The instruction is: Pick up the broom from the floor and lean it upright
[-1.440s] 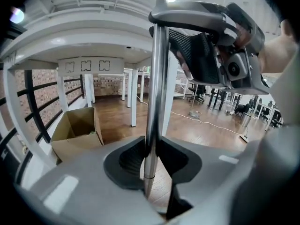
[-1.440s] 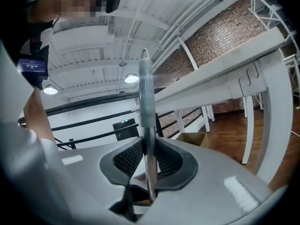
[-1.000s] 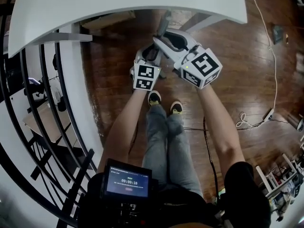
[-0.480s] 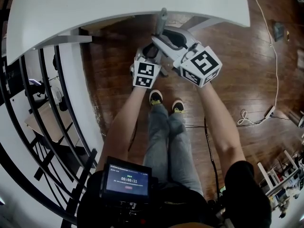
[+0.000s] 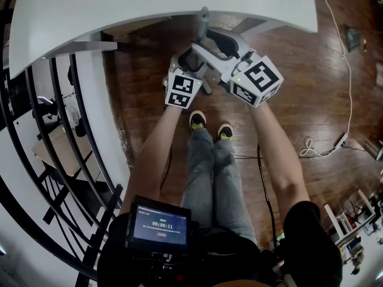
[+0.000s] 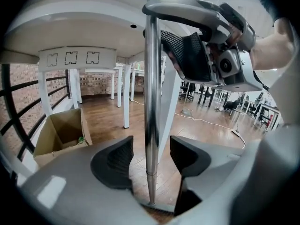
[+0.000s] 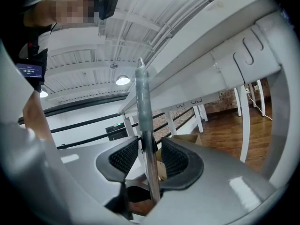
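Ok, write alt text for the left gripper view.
The broom handle stands upright between the jaws of the left gripper, which have just been opening and stand clear of it. The right gripper straddles it higher, under a white table; a cardboard box sits left.

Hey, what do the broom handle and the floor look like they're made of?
Broom handle: probably polished metal, chrome-bright with sharp streaked reflections and a tube joint low down.
Floor: dark glossy planks with visible seams and grain, either varnished wood or wood-look laminate; the look cannot settle which.
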The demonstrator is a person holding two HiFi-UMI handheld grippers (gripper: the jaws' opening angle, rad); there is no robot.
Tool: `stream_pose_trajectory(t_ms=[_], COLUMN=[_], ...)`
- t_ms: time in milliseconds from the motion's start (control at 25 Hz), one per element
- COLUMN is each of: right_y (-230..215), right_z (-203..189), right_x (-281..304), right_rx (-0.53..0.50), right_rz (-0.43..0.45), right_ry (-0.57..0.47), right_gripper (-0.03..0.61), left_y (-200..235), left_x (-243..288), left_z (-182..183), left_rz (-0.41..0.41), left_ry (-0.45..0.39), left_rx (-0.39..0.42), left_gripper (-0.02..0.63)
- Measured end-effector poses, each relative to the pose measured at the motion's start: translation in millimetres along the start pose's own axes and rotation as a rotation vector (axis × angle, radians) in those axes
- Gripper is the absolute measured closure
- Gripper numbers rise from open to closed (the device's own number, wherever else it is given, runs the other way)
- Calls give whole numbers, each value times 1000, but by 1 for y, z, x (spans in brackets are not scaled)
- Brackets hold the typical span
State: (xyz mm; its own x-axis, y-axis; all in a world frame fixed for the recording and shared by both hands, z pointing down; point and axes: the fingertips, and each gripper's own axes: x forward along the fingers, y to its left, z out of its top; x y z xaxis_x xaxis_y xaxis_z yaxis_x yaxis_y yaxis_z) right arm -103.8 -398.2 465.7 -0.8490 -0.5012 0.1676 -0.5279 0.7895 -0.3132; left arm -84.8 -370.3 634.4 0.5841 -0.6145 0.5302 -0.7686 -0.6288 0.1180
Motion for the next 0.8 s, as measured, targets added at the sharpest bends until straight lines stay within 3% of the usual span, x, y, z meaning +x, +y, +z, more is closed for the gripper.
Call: stream_pose_trajectory(t_ms=[480, 600, 680, 800], right_y=[8, 21, 30, 34], right_z=[16, 21, 26, 47], right_x=[-42, -69, -88, -116], right_rx=[2, 2, 5, -8], right_rz=[-39, -44, -43, -50], right_ry=[-32, -18, -10, -18], right_gripper=[419, 420, 422, 428], left_y=[12, 2, -4, -13], left_x=[-50, -92, -126, -165], left_z=[10, 23, 36, 71], left_rz=[70, 114, 160, 179], left_ry=[-33, -69, -90, -131], left_rx=[-19, -10, -9, 11], left_gripper=[367, 446, 603, 603])
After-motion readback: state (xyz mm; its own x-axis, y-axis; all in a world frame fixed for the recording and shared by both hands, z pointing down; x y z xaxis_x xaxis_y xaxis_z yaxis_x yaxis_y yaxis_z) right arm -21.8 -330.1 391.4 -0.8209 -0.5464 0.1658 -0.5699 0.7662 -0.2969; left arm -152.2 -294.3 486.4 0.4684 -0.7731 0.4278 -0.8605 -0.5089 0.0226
